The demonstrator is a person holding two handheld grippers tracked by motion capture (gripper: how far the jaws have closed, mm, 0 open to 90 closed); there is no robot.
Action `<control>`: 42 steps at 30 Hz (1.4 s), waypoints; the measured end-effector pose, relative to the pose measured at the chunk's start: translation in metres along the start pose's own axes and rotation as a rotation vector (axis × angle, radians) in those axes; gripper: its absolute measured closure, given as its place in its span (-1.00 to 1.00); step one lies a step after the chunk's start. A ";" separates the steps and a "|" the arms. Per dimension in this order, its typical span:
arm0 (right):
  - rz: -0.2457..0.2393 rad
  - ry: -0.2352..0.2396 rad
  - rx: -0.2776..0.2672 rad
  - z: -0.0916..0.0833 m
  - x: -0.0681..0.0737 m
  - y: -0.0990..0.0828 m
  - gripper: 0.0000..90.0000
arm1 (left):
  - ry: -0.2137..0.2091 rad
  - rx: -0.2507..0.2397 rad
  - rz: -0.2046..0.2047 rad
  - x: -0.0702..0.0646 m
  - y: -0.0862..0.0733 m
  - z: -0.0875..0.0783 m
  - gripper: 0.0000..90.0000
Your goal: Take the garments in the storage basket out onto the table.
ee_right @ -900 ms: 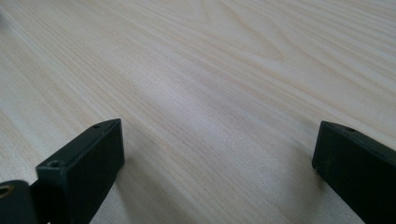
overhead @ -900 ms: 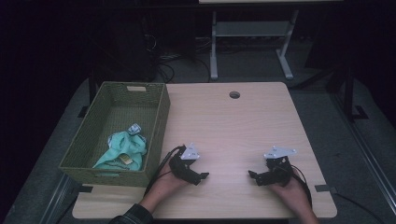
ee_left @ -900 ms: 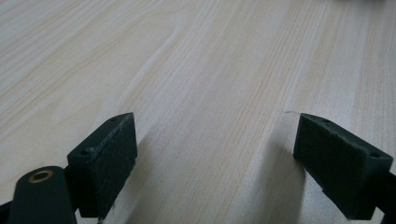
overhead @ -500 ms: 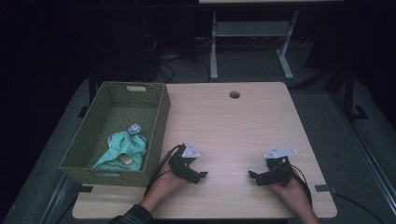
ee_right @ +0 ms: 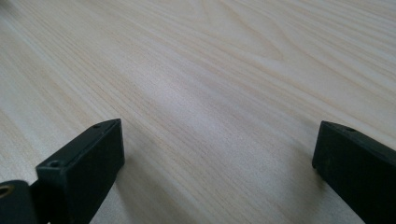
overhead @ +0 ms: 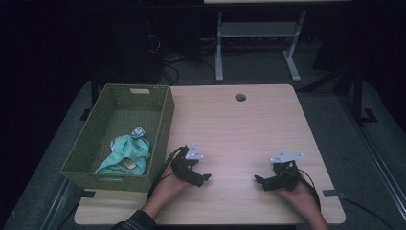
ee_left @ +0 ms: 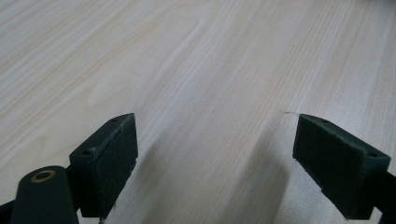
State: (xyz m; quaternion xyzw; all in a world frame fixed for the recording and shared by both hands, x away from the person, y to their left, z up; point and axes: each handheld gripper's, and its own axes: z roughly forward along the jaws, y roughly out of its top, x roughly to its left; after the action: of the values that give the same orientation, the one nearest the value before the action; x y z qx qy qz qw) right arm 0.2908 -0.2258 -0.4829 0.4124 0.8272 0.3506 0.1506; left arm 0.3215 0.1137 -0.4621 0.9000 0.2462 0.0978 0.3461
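Observation:
Both grippers rest low over the light wooden table (overhead: pixel 230 129) near its front edge, each held by a hand. My left gripper (overhead: pixel 205 178) lies just right of the basket, pointing toward the table's middle; its jaws stand wide apart over bare wood (ee_left: pixel 215 154). My right gripper (overhead: pixel 258 181) lies at the front right and points left, toward the other one. Its jaws are also wide apart with nothing between them (ee_right: pixel 217 154). A green woven basket (overhead: pixel 163 129) at the left holds a crumpled teal cloth (overhead: pixel 125 154) and a small white-and-blue object (overhead: pixel 138 132).
A round cable hole (overhead: pixel 240 97) sits near the table's far edge. Behind the table, on the dark floor, stand a metal desk frame (overhead: pixel 258 33) and some cables. A small yellowish item (overhead: pixel 128 164) lies on the cloth in the basket.

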 end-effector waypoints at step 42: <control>0.000 0.000 0.001 0.000 0.000 0.000 -0.96 | -0.037 -0.012 -0.008 0.001 0.013 -0.016 -0.70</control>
State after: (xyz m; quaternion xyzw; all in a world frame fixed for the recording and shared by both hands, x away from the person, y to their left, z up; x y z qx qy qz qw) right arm 0.2908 -0.2258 -0.4829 0.4123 0.8274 0.3503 0.1506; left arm 0.3217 0.1155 -0.4417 0.8986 0.2428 0.0811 0.3564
